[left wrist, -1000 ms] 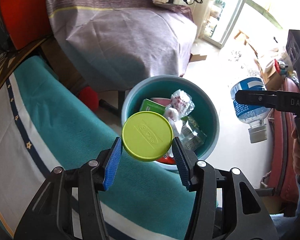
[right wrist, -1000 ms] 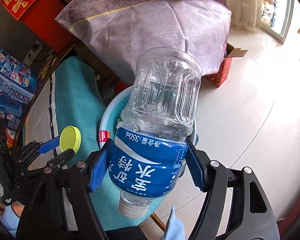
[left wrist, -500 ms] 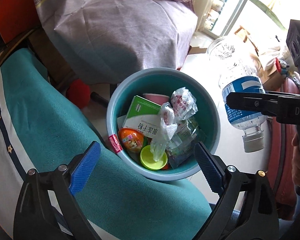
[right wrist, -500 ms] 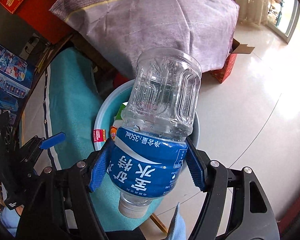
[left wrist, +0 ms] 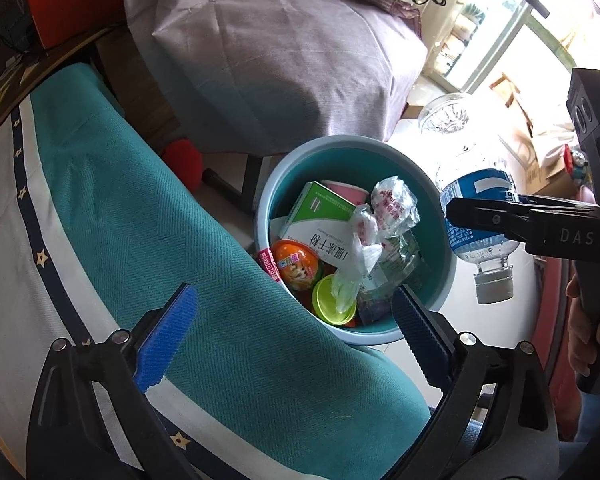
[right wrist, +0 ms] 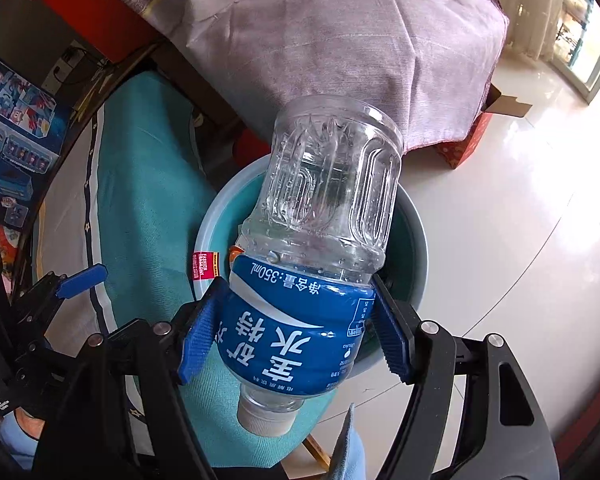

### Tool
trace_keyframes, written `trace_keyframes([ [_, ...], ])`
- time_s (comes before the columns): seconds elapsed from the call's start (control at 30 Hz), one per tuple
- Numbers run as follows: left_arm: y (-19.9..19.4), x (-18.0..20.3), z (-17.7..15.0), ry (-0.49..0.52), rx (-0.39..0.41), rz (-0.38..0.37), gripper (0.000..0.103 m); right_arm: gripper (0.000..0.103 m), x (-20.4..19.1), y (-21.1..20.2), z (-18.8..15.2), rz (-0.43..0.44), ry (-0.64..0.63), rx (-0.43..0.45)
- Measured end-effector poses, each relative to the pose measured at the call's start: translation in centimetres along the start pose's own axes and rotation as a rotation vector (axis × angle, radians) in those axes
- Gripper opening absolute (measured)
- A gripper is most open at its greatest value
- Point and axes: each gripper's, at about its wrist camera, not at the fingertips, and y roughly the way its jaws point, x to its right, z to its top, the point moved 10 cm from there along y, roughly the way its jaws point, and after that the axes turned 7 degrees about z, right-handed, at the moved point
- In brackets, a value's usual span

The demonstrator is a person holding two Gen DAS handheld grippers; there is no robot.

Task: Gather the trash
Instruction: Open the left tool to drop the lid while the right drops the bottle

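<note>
Right wrist view is showing the water bottle [right wrist: 300, 300] being pinched at its blue label by the right claw [right wrist: 296, 334], cap pointing back toward the camera, base hanging over the teal bin [right wrist: 414, 240] just ahead. Left wrist view is showing the left claw [left wrist: 296, 336] spreading wide with nothing between its pads, the bin [left wrist: 446, 276] of wrappers and a green lid [left wrist: 330, 306] lying just beyond its fingertips, beside the teal cloth [left wrist: 140, 208].

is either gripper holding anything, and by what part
The right gripper grips the water bottle across its blue label band, cap end down. The left gripper is open and empty.
</note>
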Motion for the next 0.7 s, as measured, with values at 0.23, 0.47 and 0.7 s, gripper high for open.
trace_keyframes([
  [0.23,0.0,-1.3,-0.2,-0.008,0.002,0.046,0.098,0.067,-0.6,0.4,0.4,-0.033,-0.035,-0.005],
  [0.47,-1.1,-2.5,0.0,-0.037,0.042,0.067,0.098,0.067,-0.8,0.5,0.7,-0.053,-0.052,0.005],
  [0.7,-1.6,-3.3,0.1,-0.070,0.050,0.071,0.098,0.076,-0.9,0.3,0.6,-0.055,-0.036,0.002],
])
